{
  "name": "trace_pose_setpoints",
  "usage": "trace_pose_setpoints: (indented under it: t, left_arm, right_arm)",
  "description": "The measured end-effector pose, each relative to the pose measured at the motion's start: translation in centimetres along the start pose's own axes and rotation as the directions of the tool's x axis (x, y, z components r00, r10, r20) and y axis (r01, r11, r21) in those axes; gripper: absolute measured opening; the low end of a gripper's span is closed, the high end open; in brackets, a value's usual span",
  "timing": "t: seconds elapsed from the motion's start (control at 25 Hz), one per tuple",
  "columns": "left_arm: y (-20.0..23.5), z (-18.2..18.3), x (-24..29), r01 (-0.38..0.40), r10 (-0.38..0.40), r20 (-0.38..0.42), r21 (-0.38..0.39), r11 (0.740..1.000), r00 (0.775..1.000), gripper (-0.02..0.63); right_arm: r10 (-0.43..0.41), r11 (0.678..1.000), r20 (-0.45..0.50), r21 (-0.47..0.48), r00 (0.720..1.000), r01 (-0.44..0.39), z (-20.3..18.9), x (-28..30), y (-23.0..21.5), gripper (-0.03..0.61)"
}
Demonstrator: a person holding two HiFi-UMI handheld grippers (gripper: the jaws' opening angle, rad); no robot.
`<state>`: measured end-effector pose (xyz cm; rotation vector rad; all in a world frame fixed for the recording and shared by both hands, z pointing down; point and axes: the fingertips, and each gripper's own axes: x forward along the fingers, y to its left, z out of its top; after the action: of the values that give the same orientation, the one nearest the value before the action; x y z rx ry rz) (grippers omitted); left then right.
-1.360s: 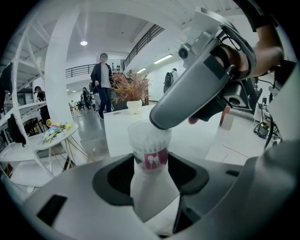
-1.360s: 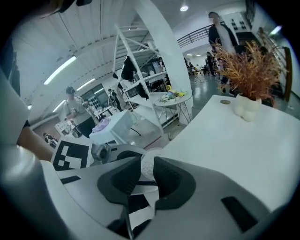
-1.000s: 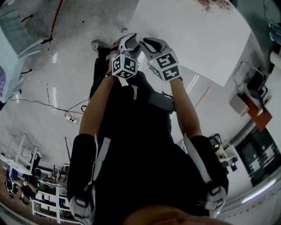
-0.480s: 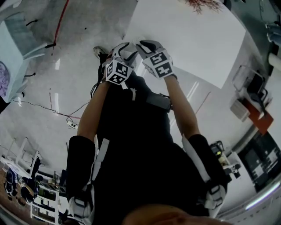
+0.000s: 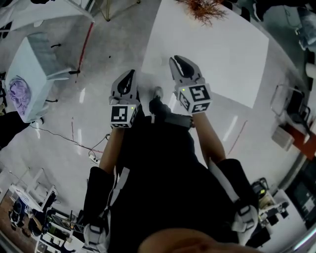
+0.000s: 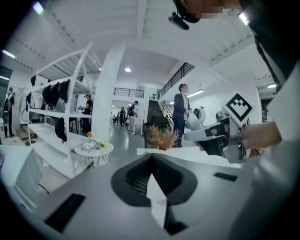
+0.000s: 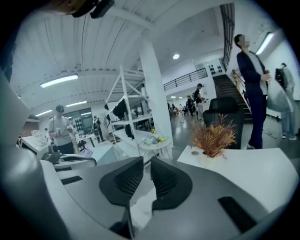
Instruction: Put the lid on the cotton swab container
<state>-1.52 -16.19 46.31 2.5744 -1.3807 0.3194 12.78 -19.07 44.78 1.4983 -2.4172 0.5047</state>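
Observation:
No cotton swab container and no lid show in any view. Both grippers are held up in front of the person's chest, over the floor at the near edge of a white table (image 5: 217, 49). My left gripper (image 5: 129, 75) has its jaws pressed together with nothing between them (image 6: 151, 158). My right gripper (image 5: 178, 61) points at the table; its jaws are closing and a narrow empty gap (image 7: 146, 161) is left between them. Each gripper sees the other off to its side: the right gripper (image 6: 211, 136) and the left gripper (image 7: 70, 161).
A dried orange plant (image 5: 205, 7) stands at the table's far edge, also visible as the plant (image 7: 213, 136). A white cabinet (image 5: 34, 74) sits on the floor to the left. A small round table (image 6: 93, 149), clothes racks and several people stand farther off.
The two grippers, tip to tip before, have drawn apart and now sit lower in the head view. The left jaws have shut. More of the table shows.

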Motion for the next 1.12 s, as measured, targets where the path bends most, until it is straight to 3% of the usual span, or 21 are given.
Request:
trace_pose_setpoints:
  t: [0.16, 0.32, 0.52, 0.8, 1.12]
  left_arm:
    - [0.1, 5.9, -2.5, -0.045, 0.046, 0.100, -0.010, 0.999, 0.994, 0.006]
    - [-0.2, 11.8, -4.8, -0.066, 0.066, 0.242, -0.006, 0.998, 0.968, 0.006]
    - [1.1, 14.0, -7.2, -0.048, 0.042, 0.243, 0.019, 0.999, 0.969, 0.006]
    - [1.0, 14.3, -7.6, 0.028, -0.039, 0.227, 0.052, 0.998, 0.973, 0.006]
    - [1.6, 13.9, -7.5, 0.067, -0.072, 0.213, 0.034, 0.997, 0.974, 0.006]
  right_arm:
    - [-0.059, 0.998, 0.138, 0.043, 0.989, 0.053, 4.4, -3.9, 0.2, 0.040]
    - [-0.117, 0.993, 0.224, 0.054, 0.967, 0.107, 7.7, -7.3, 0.8, 0.035]
    - [-0.173, 0.985, 0.272, 0.055, 0.947, 0.164, 9.4, -9.5, 3.4, 0.031]
    - [-0.225, 0.971, 0.238, 0.140, 0.945, 0.196, 7.3, -10.6, 5.8, 0.026]
    - [-0.263, 0.960, 0.228, 0.155, 0.937, 0.232, 6.5, -10.1, 6.4, 0.008]
